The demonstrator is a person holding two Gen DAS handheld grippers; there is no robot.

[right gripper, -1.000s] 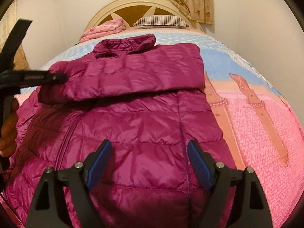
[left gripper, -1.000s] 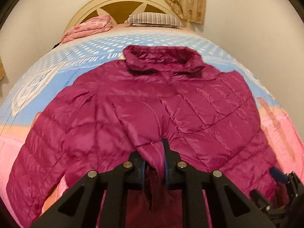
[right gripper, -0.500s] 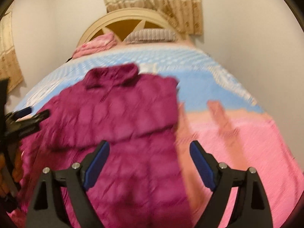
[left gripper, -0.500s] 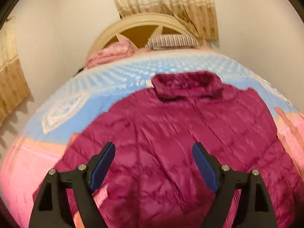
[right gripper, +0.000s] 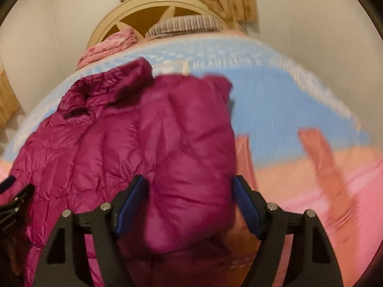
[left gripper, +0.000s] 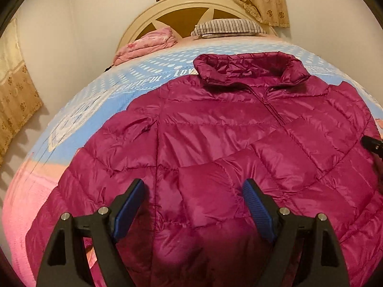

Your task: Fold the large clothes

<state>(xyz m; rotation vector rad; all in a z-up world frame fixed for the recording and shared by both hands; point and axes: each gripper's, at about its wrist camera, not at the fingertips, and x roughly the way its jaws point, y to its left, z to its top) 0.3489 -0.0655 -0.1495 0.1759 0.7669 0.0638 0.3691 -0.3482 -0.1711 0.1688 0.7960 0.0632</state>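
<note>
The bed is bare to the right of the jacket. Behind the collar, a folded pink blanket and a striped pillow block the headboard side.

Magenta quilted jacket, blue-and-pink bedspread, seemingly striped pillow

Left gripper and right gripper were black angular frames with silver screws; fingers carried ribbed blue pads.
</note>
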